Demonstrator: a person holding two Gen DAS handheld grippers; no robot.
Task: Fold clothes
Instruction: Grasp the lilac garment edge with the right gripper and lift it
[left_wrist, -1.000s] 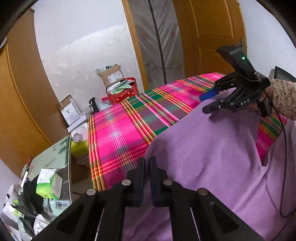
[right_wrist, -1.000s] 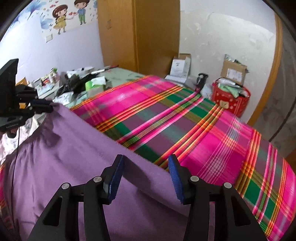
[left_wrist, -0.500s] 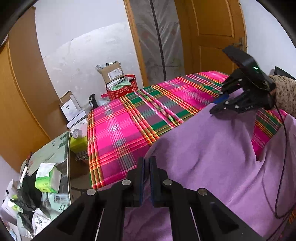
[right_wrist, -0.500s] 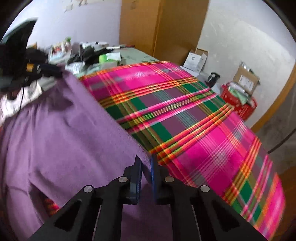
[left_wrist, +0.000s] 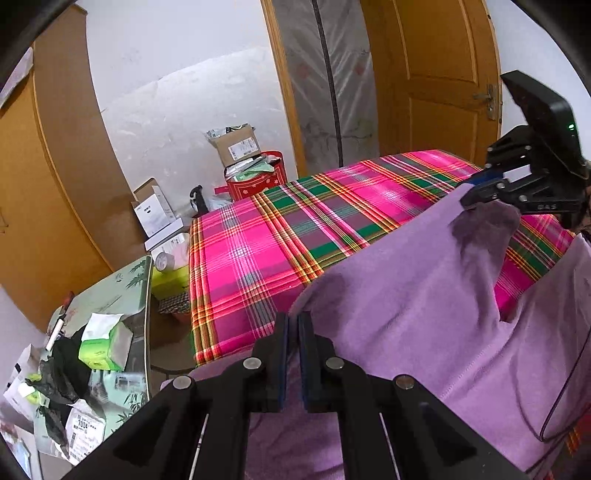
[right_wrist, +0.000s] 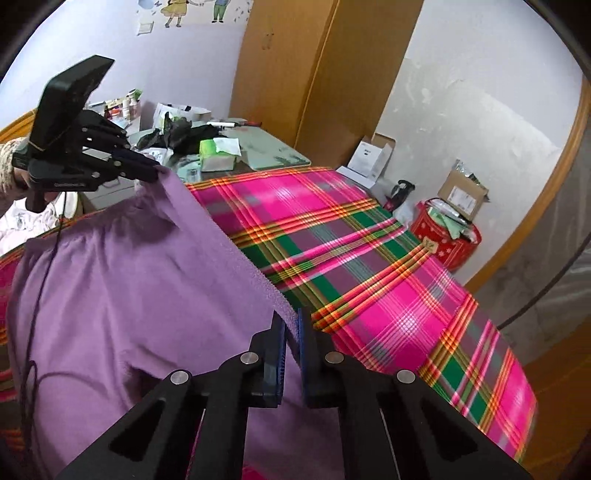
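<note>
- Purple garment (left_wrist: 424, 295) drapes over the plaid bedspread (left_wrist: 258, 258), hiding its near part; the garment's lower edge is cut off
- Left gripper (left_wrist: 293, 325) pinches one corner
- Right gripper (right_wrist: 291, 325), wide open a second ago, is closing on the garment's far edge and has lifted it

We have two fisheye views, each mounted on a hand-held gripper and looking forward and downward along its own two fingers, which fill the lower edge of the picture. The left wrist view sits close over the purple garment (left_wrist: 424, 295), facing across the plaid bed cover (left_wrist: 258, 251) toward a doorway (left_wrist: 325, 85) and a red basket (left_wrist: 258, 181). The right wrist view sits equally close, facing across the same cover toward a wooden wardrobe (right_wrist: 317, 70) and a cluttered side table (right_wrist: 266, 147). Both views share the garment, the bed cover, the basket and the side table, and each shows the opposite gripper: the right gripper (left_wrist: 467, 199) at upper right, the left gripper (right_wrist: 153, 171) at upper left.
</note>
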